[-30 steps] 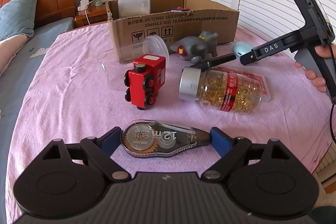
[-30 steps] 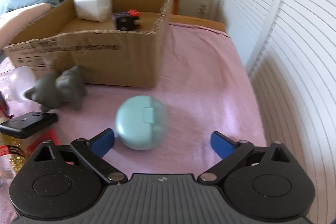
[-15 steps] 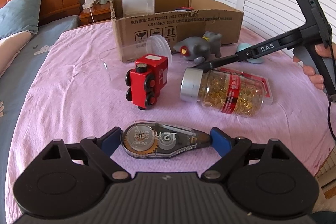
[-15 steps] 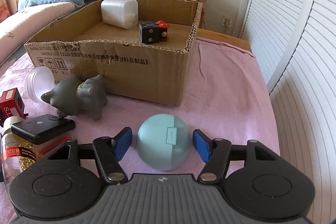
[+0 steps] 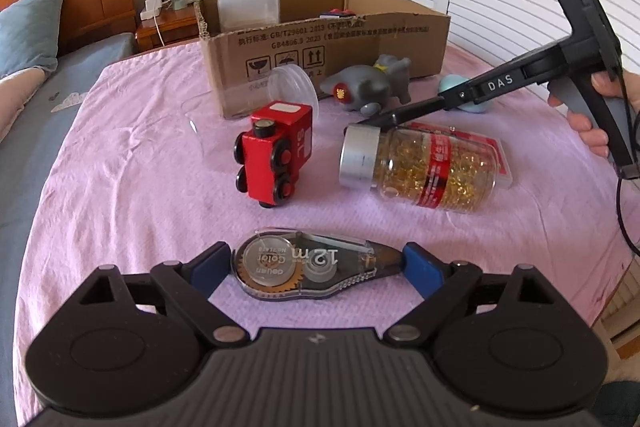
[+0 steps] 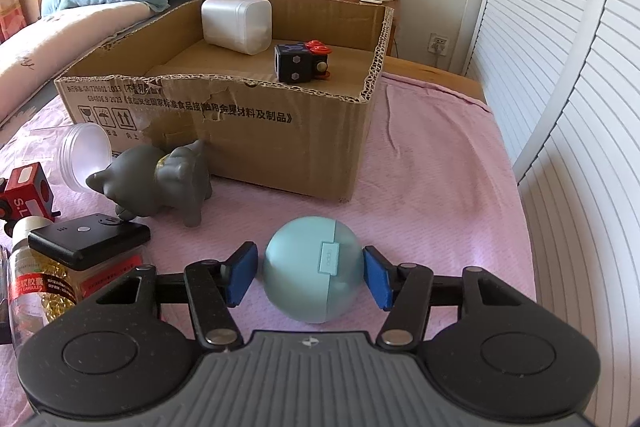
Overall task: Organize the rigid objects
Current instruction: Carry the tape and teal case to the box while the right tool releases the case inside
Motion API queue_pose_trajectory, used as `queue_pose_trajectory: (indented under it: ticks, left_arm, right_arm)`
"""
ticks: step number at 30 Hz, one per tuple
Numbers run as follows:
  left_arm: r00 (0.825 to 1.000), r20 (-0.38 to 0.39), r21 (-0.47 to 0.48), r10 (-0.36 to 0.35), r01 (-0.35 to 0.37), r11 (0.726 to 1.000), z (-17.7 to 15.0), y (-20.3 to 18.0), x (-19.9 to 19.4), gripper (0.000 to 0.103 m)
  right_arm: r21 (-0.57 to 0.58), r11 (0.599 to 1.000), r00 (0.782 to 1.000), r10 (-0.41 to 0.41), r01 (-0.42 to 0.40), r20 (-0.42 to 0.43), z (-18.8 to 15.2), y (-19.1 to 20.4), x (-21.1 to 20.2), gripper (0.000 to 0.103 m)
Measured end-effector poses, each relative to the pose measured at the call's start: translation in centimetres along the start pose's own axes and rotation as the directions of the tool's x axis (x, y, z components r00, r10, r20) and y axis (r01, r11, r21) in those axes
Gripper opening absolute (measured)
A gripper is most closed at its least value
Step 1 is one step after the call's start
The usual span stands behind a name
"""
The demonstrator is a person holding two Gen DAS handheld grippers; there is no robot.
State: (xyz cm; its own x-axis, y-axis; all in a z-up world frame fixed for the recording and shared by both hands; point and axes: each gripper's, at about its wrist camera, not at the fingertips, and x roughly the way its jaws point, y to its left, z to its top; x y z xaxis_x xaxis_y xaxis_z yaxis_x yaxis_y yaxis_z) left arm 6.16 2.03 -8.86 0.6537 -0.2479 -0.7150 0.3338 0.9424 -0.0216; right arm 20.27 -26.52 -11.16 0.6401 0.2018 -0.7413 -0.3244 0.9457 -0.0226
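A clear correction-tape dispenser (image 5: 304,265) lies flat on the pink cloth between the blue pads of my left gripper (image 5: 318,267), which stands open around it. My right gripper (image 6: 310,277) straddles a pale teal ball-shaped case (image 6: 308,267); its jaws are closing, and a thin gap still shows at the left pad (image 6: 242,273). The left wrist view shows that gripper from the side (image 5: 400,115), held by a hand (image 5: 596,123). Loose on the cloth lie a red toy train (image 5: 276,153), a capsule bottle (image 5: 420,169) and a grey animal figure (image 6: 160,183).
An open cardboard box (image 6: 248,131) at the back holds a white container (image 6: 236,25) and a dark cube (image 6: 298,61). A clear plastic cup (image 6: 84,157) lies on its side. A black device (image 6: 88,237) rests on the bottle. White shutters (image 6: 580,107) close off the right.
The right gripper's jaws have closed in from wide apart to just beside the teal case. The left gripper and the tape dispenser have stayed put.
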Motion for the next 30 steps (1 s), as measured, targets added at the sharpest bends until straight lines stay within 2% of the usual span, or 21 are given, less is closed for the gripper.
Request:
queue_pose_trajectory:
  ticks: [2, 9, 18, 24, 30]
  left_arm:
    - [1.0, -0.003, 0.001, -0.002, 0.002, 1.0, 0.1, -0.1, -0.1, 0.09]
    - [1.0, -0.02, 0.006, -0.006, 0.006, 1.0, 0.8, 0.4, -0.6, 0.089]
    - [0.999, -0.027, 0.057, -0.019, 0.02, 0.998, 3.2, 1.1, -3.1, 0.089]
    - [0.999, -0.028, 0.062, -0.025, 0.026, 0.998, 6.2, 1.8, -4.3, 0.089]
    - [0.999, 0.03, 0.069, -0.027, 0.024, 0.997, 9.8, 2.5, -5.1, 0.089]
  right_arm:
    - [0.0, 1.0, 1.0, -0.004, 0.004, 0.001, 0.0, 0.1, -0.1, 0.058]
    - [0.013, 1.0, 1.0, 0.014, -0.014, -0.014, 0.1, 0.0, -0.5, 0.058]
    - [-0.006, 1.0, 0.999, 0.03, -0.03, -0.011, 0.6, 0.0, -3.4, 0.058]
    - [-0.035, 0.997, 0.997, 0.063, -0.062, 0.038, 2.6, 0.4, -6.5, 0.058]
    - [-0.037, 0.996, 0.99, 0.091, -0.087, 0.112, 6.0, 0.5, -8.0, 0.058]
